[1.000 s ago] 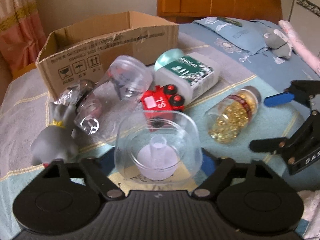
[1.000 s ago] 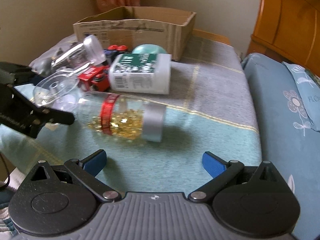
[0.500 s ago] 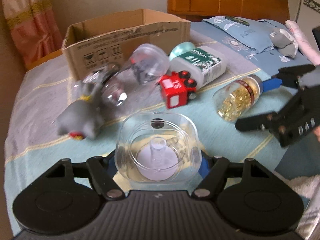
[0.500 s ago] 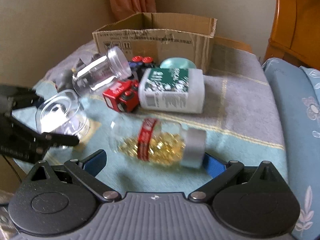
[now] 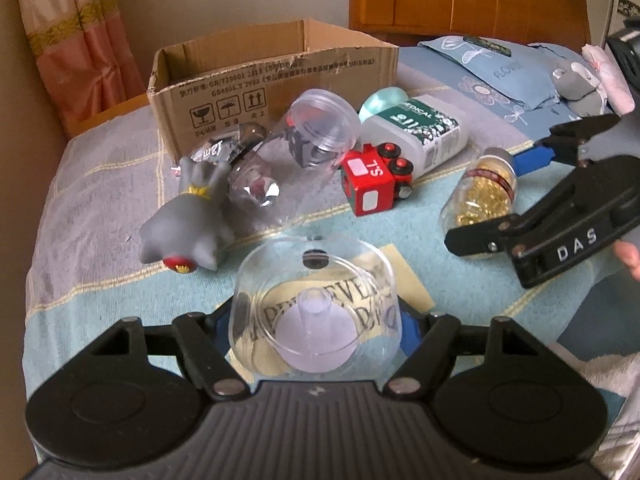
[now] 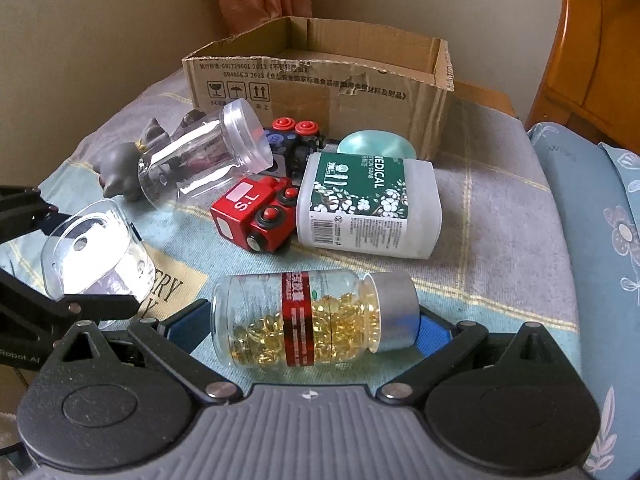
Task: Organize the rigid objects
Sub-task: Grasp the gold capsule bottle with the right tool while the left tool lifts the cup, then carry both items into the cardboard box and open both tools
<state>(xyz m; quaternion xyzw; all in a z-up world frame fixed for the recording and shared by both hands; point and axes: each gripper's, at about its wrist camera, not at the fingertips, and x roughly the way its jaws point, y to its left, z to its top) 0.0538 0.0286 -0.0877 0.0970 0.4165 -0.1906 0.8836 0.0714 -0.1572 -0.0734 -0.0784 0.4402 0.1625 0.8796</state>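
Observation:
My left gripper point(image 5: 316, 320) is shut on a clear plastic cup point(image 5: 314, 308), held above the bed; the cup also shows in the right wrist view point(image 6: 96, 256). My right gripper point(image 6: 304, 324) is shut on a bottle of yellow capsules point(image 6: 316, 320) with a grey cap, held sideways; it shows in the left wrist view point(image 5: 480, 196) too. An open cardboard box point(image 6: 320, 80) stands at the back. Before it lie a clear jar point(image 6: 200, 156), a red toy train point(image 6: 256, 216), a white MEDICAL bottle point(image 6: 368, 204) and a grey toy animal point(image 5: 188, 220).
A blue toy train point(image 6: 292, 144) and a teal lid point(image 6: 376, 146) lie close to the box front. Blue pillows point(image 5: 500, 68) and a wooden headboard point(image 5: 460, 0) are to the right. A wall and a curtain point(image 5: 76, 32) stand behind the box.
My right gripper has closed on the capsule bottle and lifted it. My left gripper has risen and pulled back with the clear cup in it.

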